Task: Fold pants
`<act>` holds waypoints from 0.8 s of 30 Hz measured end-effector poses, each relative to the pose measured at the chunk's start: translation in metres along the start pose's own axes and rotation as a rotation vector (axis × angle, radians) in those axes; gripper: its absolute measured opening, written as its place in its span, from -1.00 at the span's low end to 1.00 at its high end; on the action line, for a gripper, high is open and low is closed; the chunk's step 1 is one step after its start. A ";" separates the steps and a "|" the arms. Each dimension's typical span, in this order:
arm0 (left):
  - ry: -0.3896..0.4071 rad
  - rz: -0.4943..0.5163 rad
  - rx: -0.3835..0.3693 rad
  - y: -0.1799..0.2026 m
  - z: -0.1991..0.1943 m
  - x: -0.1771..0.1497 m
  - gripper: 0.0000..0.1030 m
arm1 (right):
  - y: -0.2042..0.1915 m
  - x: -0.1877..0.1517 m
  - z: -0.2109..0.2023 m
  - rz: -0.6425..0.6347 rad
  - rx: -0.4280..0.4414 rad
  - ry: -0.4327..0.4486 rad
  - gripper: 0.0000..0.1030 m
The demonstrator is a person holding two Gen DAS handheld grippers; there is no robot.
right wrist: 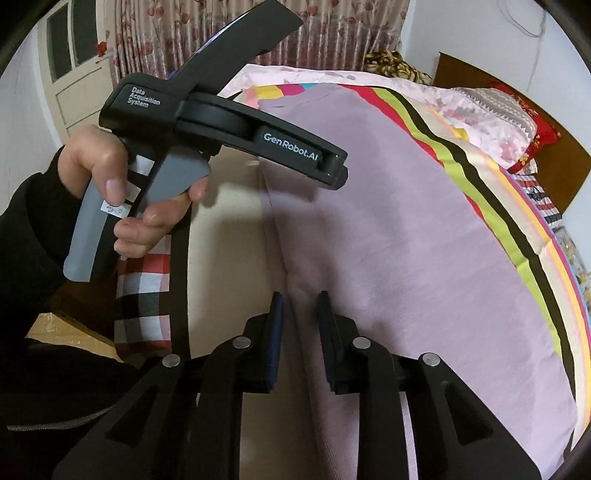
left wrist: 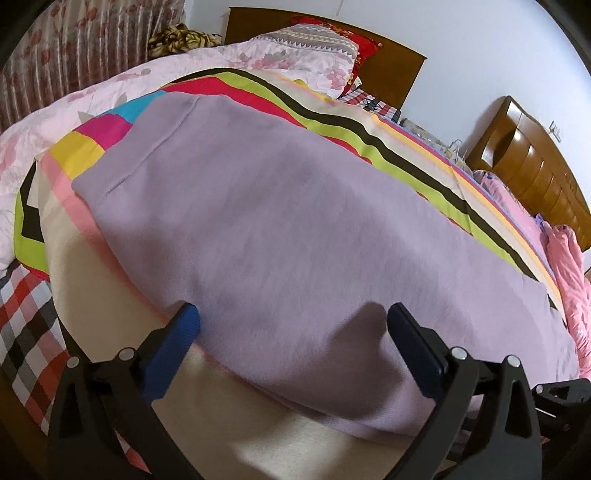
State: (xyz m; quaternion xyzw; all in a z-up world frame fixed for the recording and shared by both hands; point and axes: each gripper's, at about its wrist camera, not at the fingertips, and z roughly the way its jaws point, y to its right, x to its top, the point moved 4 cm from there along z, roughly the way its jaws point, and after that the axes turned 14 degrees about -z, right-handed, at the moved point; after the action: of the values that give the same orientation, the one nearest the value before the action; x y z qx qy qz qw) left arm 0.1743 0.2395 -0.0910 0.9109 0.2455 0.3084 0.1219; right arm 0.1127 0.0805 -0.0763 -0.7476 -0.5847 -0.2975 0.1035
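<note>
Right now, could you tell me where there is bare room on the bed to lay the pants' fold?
Free: the cream band of the striped blanket beside the lilac pants. Crowded: pillows by the headboard and the pink bedding.

A striped multicolour blanket [left wrist: 406, 155] covers the bed. A pink floral quilt [left wrist: 74, 110] lies beyond it, just beside a checked sheet [left wrist: 26, 325]. Wooden headboard [left wrist: 391, 62], patterned curtain [right wrist: 332, 33], white door [right wrist: 74, 66] behind.

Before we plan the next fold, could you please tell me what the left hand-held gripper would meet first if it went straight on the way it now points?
The left hand-held gripper, jaws wide open, would most likely meet the lilac pants near their front edge on the striped blanket; the depth is unclear.
</note>
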 end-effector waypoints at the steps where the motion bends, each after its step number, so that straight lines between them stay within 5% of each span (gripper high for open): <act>1: 0.000 -0.001 -0.004 0.000 0.000 0.000 0.96 | 0.000 0.000 0.000 -0.005 -0.007 0.000 -0.61; 4: -0.009 -0.001 -0.012 0.000 -0.001 0.001 0.96 | 0.004 0.000 -0.004 0.027 -0.004 0.018 -0.92; 8: -0.033 -0.025 -0.035 -0.004 -0.003 0.004 0.96 | 0.009 0.008 -0.038 0.097 0.056 0.099 -0.94; 13: -0.025 -0.005 0.022 -0.005 0.003 -0.001 0.96 | 0.006 -0.012 -0.008 0.109 0.070 0.021 -0.90; 15: -0.022 0.016 0.063 -0.001 0.005 -0.003 0.96 | 0.004 -0.013 -0.012 0.126 0.089 0.034 -0.54; 17: -0.023 0.001 0.112 0.000 0.001 -0.003 0.96 | 0.003 -0.016 -0.029 0.128 0.062 0.034 0.59; 20: 0.024 -0.037 0.144 0.004 -0.017 -0.005 0.96 | 0.015 -0.038 -0.082 0.167 -0.071 0.117 0.50; 24: 0.071 0.131 0.039 0.066 -0.045 -0.033 0.96 | 0.068 -0.117 -0.144 0.378 -0.344 0.076 0.50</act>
State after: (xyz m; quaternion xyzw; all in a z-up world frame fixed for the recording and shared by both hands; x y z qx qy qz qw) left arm 0.1479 0.1693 -0.0482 0.9157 0.1952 0.3431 0.0750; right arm 0.1134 -0.1067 -0.0144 -0.8384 -0.3713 -0.3958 0.0506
